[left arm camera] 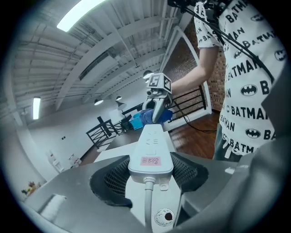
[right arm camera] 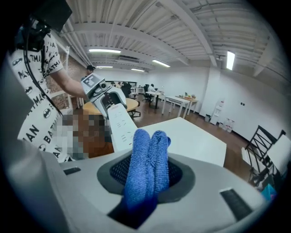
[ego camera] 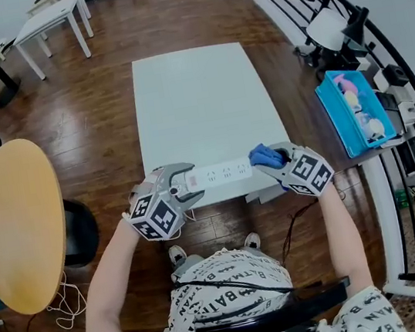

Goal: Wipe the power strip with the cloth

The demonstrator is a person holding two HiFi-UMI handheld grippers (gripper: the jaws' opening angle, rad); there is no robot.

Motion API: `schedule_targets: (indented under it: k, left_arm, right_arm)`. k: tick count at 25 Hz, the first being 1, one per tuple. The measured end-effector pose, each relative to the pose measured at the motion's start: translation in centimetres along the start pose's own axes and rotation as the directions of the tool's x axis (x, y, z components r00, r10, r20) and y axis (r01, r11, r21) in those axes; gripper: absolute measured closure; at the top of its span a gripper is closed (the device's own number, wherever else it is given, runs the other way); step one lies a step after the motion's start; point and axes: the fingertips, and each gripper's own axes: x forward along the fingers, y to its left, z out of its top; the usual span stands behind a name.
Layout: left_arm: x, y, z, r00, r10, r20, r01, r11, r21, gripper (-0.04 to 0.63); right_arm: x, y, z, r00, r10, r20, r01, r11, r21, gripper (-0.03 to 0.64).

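Note:
A white power strip [ego camera: 217, 174] is held in the air over the near edge of the white table [ego camera: 197, 100]. My left gripper [ego camera: 182, 186] is shut on its cord end, and the strip [left arm camera: 151, 150] runs away between the jaws, with a pink label near the cord. My right gripper [ego camera: 273, 161] is shut on a folded blue cloth [ego camera: 265, 156] that touches the strip's right end. In the right gripper view the cloth [right arm camera: 146, 168] stands bunched between the jaws, with the strip [right arm camera: 119, 125] and the left gripper [right arm camera: 101, 91] beyond it.
A round wooden table [ego camera: 17, 223] stands at the left. A blue bin [ego camera: 349, 111] with small items and a black railing [ego camera: 406, 91] are at the right. White tables [ego camera: 52, 22] stand at the back. The floor is dark wood.

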Motion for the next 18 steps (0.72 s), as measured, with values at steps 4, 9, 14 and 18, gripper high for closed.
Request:
schedule_targets:
  k: [4, 9, 14, 18]
  left_arm:
    - [0.4, -2.0, 0.8, 0.999, -0.045, -0.02, 0.047, 0.994, 0.101, 0.311]
    - [0.6, -3.3, 1.3, 0.997, -0.068, -0.037, 0.073, 0.982, 0.174, 0.311]
    - [1.1, -4.6, 2.1, 0.993, -0.108, -0.051, 0.117, 0.963, 0.241, 0.311]
    - [2.0, -5.6, 3.0, 0.991, -0.13, -0.041, 0.136, 0.956, 0.262, 0.311]
  right_arm:
    - [-0.4, 1.0, -0.2, 0.995, 0.098, -0.022, -0.1, 0.991, -0.092, 0.483]
    - [-0.7, 3.1, -0.4, 0.967, 0.215, -0.135, -0.239, 0.951, -0.197, 0.485]
    - [-0.5, 6.0, 1.5, 0.918, 0.327, -0.223, -0.378, 0.891, -0.251, 0.485]
    - [0.8, 8.2, 5.0, 0.904, 0.389, -0.178, -0.426, 0.858, -0.288, 0.485]
